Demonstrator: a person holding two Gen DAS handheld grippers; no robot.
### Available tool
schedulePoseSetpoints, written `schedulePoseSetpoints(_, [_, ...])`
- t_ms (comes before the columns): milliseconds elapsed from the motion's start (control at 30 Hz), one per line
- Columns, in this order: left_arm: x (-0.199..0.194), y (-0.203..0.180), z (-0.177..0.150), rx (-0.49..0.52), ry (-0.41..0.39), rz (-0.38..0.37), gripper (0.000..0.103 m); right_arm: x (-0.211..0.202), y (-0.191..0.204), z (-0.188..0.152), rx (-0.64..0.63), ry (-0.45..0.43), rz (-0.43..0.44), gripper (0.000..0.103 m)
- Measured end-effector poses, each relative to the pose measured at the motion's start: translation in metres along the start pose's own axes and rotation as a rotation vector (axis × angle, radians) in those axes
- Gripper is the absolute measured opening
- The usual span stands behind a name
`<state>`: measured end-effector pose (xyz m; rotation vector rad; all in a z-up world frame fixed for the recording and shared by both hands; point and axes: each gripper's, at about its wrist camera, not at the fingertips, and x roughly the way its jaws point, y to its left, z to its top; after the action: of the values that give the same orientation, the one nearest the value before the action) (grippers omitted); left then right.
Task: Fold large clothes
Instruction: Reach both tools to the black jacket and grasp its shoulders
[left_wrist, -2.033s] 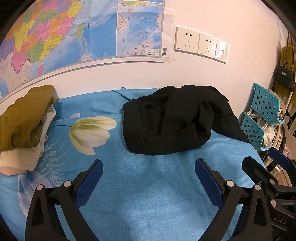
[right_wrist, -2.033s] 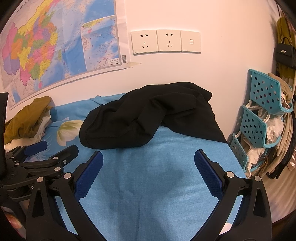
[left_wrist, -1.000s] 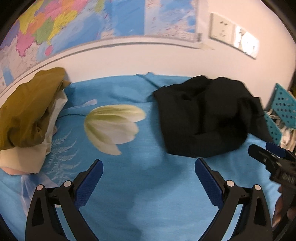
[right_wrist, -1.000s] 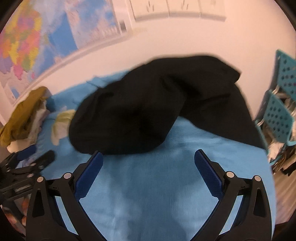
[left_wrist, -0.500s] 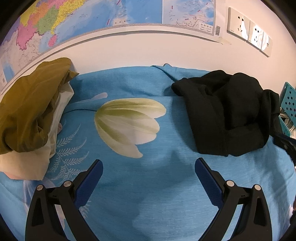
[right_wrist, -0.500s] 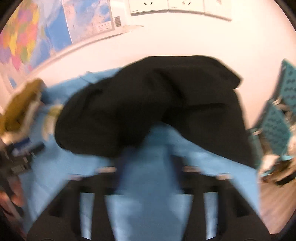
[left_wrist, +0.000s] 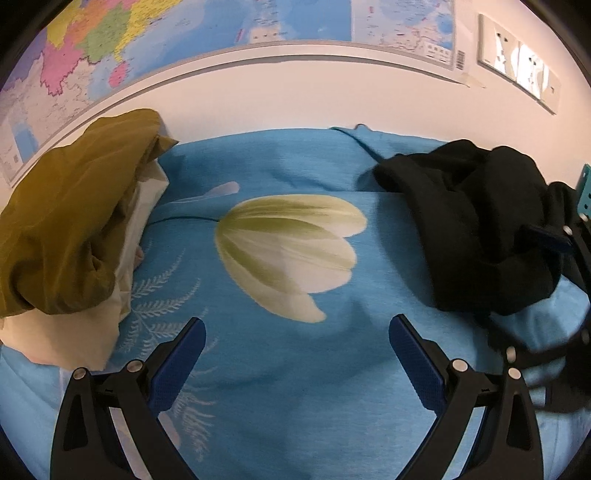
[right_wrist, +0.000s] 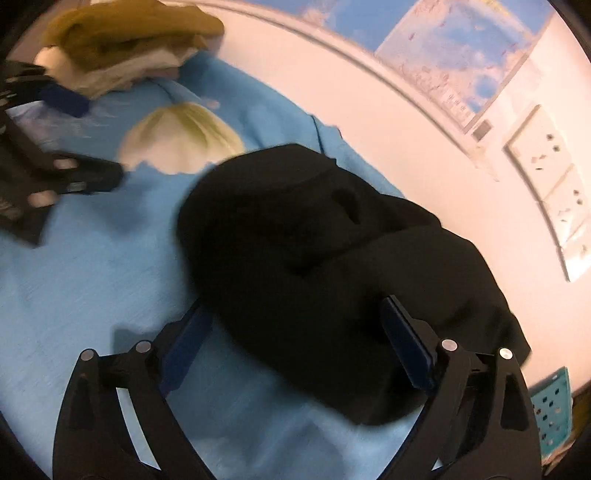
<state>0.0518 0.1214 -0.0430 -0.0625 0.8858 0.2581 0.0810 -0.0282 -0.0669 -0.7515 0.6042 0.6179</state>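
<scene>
While the crumpled black fabric garment (right_wrist: 332, 273) lies heaped on the blue bedsheet with a printed pale tulip (left_wrist: 280, 369), close to the white wall (left_wrist: 280, 88), the right tool (right_wrist: 295, 343) sits tilted over its near edge. Its jaws are widening, and the black cloth bulges between its 2 blue pads (right_wrist: 404, 350) without being pinched, as far as the blur lets me see. The left tool (left_wrist: 295, 354) hovers over bare sheet just below the tulip print, jaws spread wide with nothing between them. To its left sits a mustard-yellow bundle of cloth (left_wrist: 70, 221) atop cream fabric (left_wrist: 62, 339). A colourful wall map (left_wrist: 147, 40) hangs above, with white sockets (left_wrist: 517, 62) beside it.
</scene>
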Motion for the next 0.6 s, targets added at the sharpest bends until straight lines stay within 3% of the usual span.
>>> schedulePoseSetpoints(67, [0.003, 0.003, 0.003, -0.001, 0.007, 0.01, 0.096, 0.004, -0.006, 0.006, -0.002, 0.028, 0.065, 0.037])
schedulePoseSetpoints(133, [0.004, 0.004, 0.006, 0.01, -0.002, 0.021, 0.096, -0.002, -0.004, 0.013, -0.033, 0.035, 0.007, 0.011])
schedulePoseSetpoints(233, [0.006, 0.002, 0.01, 0.041, -0.016, 0.035, 0.096, -0.04, -0.032, 0.019, 0.037, -0.065, -0.061, 0.011])
schedulePoseSetpoints(333, [0.008, -0.006, 0.02, 0.086, -0.042, 0.012, 0.096, -0.092, -0.096, 0.015, 0.254, -0.181, -0.105, 0.01])
schedulePoseSetpoints(433, [0.007, -0.023, 0.037, 0.142, -0.109, -0.036, 0.096, -0.132, -0.145, 0.006, 0.387, -0.277, -0.126, 0.01])
schedulePoseSetpoints(500, [0.007, -0.041, 0.05, 0.189, -0.146, -0.106, 0.096, -0.154, -0.17, -0.001, 0.43, -0.331, -0.168, 0.01])
schedulePoseSetpoints(600, [0.011, -0.074, 0.063, 0.283, -0.197, -0.184, 0.096, -0.173, -0.195, -0.007, 0.501, -0.39, -0.165, 0.009])
